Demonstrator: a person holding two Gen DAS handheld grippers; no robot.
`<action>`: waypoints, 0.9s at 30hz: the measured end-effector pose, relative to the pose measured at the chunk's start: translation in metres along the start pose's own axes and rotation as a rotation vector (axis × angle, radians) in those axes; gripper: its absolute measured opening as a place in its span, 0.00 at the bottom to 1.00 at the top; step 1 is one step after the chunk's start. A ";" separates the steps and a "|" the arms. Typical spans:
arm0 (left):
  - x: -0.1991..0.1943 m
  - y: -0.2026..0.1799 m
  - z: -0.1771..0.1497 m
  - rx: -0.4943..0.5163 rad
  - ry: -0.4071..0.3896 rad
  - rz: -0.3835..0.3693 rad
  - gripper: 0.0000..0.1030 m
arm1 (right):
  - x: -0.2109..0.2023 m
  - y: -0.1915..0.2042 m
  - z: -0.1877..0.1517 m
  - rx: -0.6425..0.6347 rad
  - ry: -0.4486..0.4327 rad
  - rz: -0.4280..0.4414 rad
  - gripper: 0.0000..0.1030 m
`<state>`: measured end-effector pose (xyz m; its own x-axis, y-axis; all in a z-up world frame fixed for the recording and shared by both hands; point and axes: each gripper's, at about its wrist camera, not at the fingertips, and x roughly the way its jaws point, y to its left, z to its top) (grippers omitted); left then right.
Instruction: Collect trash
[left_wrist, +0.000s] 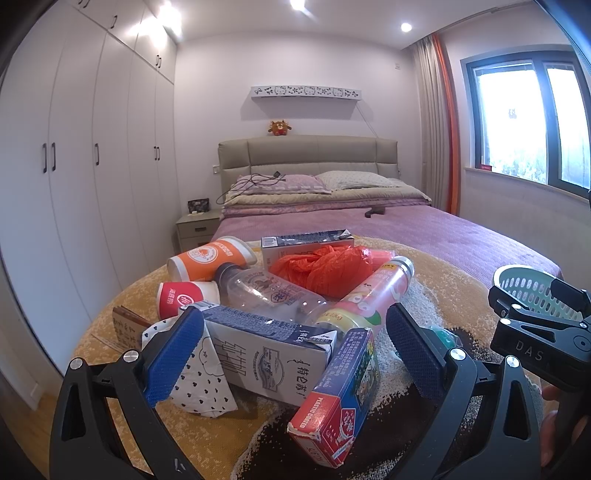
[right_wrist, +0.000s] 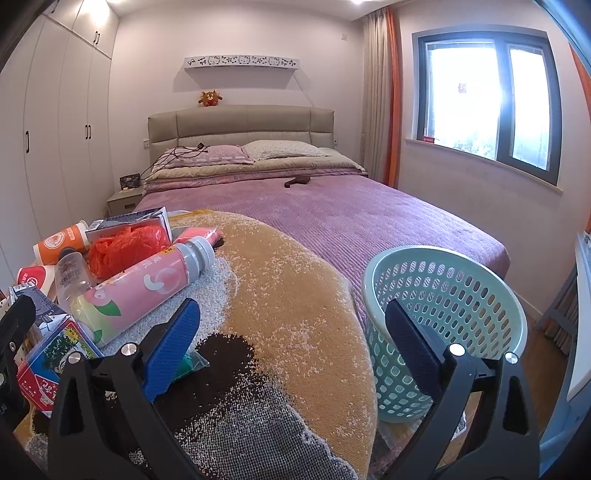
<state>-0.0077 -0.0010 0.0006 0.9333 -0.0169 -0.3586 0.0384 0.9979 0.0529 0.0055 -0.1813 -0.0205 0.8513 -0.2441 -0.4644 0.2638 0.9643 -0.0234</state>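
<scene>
Two hand-held grippers are in view over a heap of trash on a round, yellow-and-brown patterned mat (left_wrist: 229, 435) at the foot of a purple-covered bed (left_wrist: 424, 236).

Far left of the heap: a brown printed card (left_wrist: 127, 326) lies flat on the mat, with a red paper cup (left_wrist: 183, 297) on its side behind it and an orange paper cup (left_wrist: 212, 258) tipped over further back. A white wrapper with small black hearts (left_wrist: 201, 384) lies just beside the left gripper's left pad.

The left gripper (left_wrist: 295, 354) hangs over the front of the heap, jaws spread wide, pads touching nothing. Between them lie a blue-and-white milk carton (left_wrist: 269, 354) and a red-and-blue box marked "PLASTIC COATED" (left_wrist: 336, 398), the box leaning against the carton. A clear plastic bottle (left_wrist: 269, 291) lies behind the carton. A crumpled orange plastic bag (left_wrist: 325, 267) sits mid-heap in front of a second carton (left_wrist: 306, 240). A pink peach-printed bottle with a grey cap (left_wrist: 373, 295) lies slanted on the right side of the heap.

The right gripper (right_wrist: 291, 350) hangs to the right of the heap over bare mat, jaws likewise wide apart and empty. A small teal item (right_wrist: 190, 363) lies just behind its left pad; what it is cannot be told.

Far right: a pale green perforated basket (right_wrist: 443, 295) stands upright beside the mat, against the bed's corner. Its contents cannot be told.
</scene>
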 end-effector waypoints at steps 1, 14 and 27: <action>0.000 0.000 0.000 0.000 0.000 0.000 0.93 | 0.000 0.000 0.000 0.003 -0.001 0.003 0.93; 0.000 0.000 0.000 0.000 -0.001 0.000 0.93 | -0.005 0.000 0.000 0.007 -0.025 0.009 0.90; -0.003 0.001 0.001 -0.010 -0.016 0.007 0.93 | -0.004 -0.002 0.001 0.010 -0.014 0.016 0.83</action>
<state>-0.0104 0.0002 0.0025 0.9392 -0.0111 -0.3431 0.0287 0.9985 0.0463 0.0019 -0.1822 -0.0176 0.8617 -0.2304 -0.4521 0.2547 0.9670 -0.0074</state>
